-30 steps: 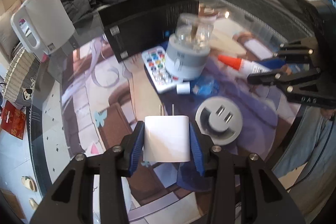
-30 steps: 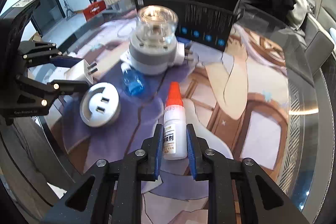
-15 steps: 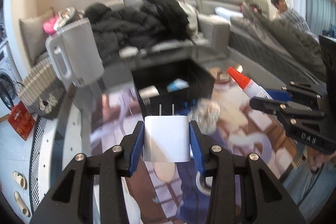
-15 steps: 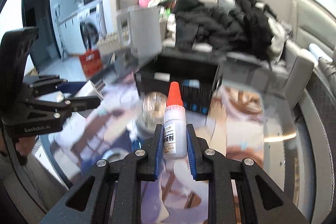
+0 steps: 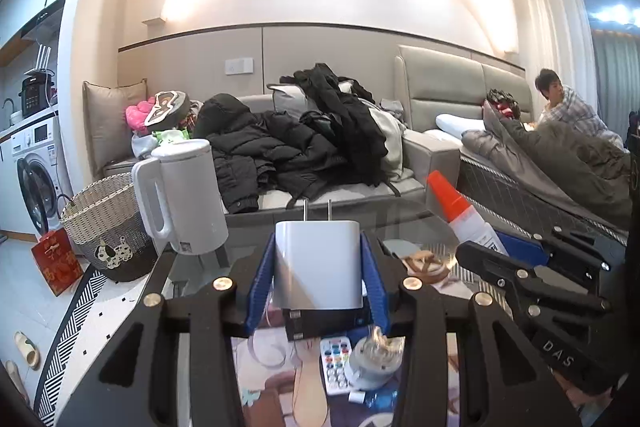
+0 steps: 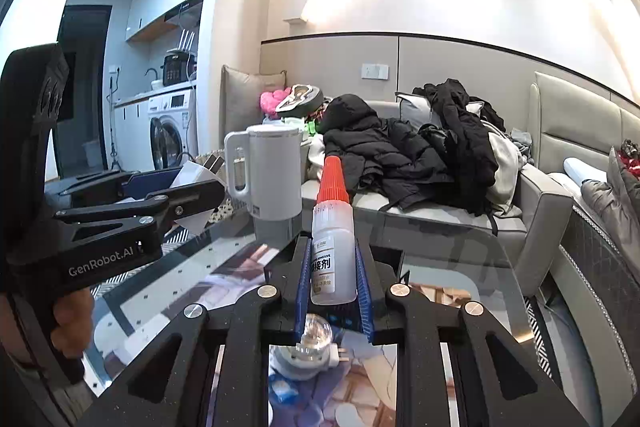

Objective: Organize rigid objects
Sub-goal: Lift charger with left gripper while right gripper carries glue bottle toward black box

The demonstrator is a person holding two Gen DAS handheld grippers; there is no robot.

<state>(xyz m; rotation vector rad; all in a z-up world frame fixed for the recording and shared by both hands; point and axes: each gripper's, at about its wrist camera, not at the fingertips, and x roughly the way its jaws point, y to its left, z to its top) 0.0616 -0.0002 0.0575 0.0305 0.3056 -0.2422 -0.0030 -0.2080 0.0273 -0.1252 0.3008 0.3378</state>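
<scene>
My left gripper (image 5: 318, 267) is shut on a white plug adapter (image 5: 318, 263) with its two prongs pointing up, held high above the glass table (image 5: 424, 227). My right gripper (image 6: 333, 275) is shut on a white glue bottle (image 6: 333, 251) with an orange cap, also held high. The bottle shows in the left wrist view (image 5: 460, 215), the adapter in the right wrist view (image 6: 196, 183). Below lie a black box (image 5: 320, 321), a remote with coloured buttons (image 5: 335, 363) and a grey lamp with a clear dome (image 6: 310, 351).
A white kettle (image 5: 184, 199) stands at the table's far left corner. A wicker basket (image 5: 108, 227) sits on the floor beside it. A sofa with dark jackets (image 5: 304, 143) lies behind the table. A person (image 5: 564, 107) sits at the far right.
Both grippers have risen and tilted up from the table, each keeping its object. The view has swung from the tabletop to the room.
</scene>
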